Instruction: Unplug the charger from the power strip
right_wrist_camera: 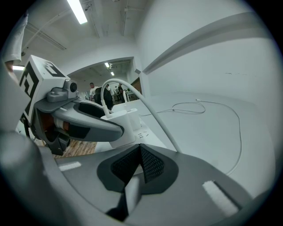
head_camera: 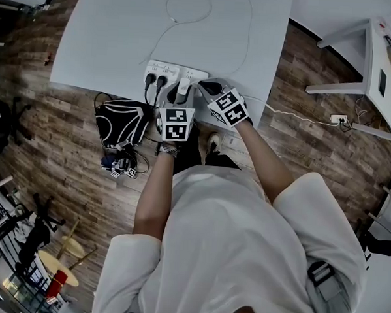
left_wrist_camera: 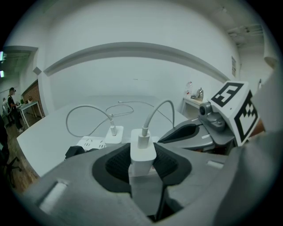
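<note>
The left gripper (left_wrist_camera: pixel 142 165) clamps the white charger (left_wrist_camera: pixel 143 149) at the power strip (head_camera: pixel 194 74) on the counter (head_camera: pixel 117 37). The right gripper (right_wrist_camera: pixel 139 164) sits just beside it, jaws together, empty.

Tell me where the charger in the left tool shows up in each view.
Head view: charger top centre, at the table edge.
Left gripper view: charger dead centre, between the jaws.
Right gripper view: charger left of centre, behind the left tool.
Shared landmark: the power strip.
</note>
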Available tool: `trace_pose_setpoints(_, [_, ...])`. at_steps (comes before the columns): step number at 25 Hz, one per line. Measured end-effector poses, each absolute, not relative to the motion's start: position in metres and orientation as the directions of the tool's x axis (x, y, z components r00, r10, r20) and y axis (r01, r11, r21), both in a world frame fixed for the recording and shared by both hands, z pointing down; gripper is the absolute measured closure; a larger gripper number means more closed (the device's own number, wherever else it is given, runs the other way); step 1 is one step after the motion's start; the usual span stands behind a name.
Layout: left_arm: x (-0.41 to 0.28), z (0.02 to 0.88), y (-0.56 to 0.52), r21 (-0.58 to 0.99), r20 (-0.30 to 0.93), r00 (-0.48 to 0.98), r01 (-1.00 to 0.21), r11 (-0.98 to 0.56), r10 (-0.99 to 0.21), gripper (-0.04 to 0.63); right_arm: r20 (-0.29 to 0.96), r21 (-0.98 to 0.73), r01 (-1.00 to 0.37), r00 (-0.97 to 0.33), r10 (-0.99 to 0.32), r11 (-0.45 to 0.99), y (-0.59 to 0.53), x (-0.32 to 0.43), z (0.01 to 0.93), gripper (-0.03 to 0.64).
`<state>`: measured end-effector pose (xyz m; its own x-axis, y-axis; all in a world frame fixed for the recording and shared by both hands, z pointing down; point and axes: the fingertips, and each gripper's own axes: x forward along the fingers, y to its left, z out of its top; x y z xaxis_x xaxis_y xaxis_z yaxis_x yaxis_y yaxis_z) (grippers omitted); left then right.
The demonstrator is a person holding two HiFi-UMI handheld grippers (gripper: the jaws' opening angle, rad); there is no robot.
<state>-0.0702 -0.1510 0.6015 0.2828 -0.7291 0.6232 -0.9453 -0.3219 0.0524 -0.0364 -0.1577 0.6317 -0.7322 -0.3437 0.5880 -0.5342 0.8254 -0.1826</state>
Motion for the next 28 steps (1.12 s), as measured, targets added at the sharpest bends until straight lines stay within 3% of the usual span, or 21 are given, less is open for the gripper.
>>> trace_pose_setpoints(14, [-0.075, 0.6013, -0.1517, 0.214, 0.604, 0.343, -0.939, -0.269, -0.72, 0.449, 0.587, -0.177, -0.536, -0.731, -0.348, 0.826, -0.1577, -0.0361, 0.6322, 0.615])
trace_pose_setpoints(28, [-0.0716, 0.6006, -0.1507, 0.092, 0.625, 0.303, -0.944, -0.318, -0.719, 0.451, 0.586, -0.178, -0.534, -0.732, -0.346, 0.827, -0.1578, -0.0362, 0.6313, 0.615])
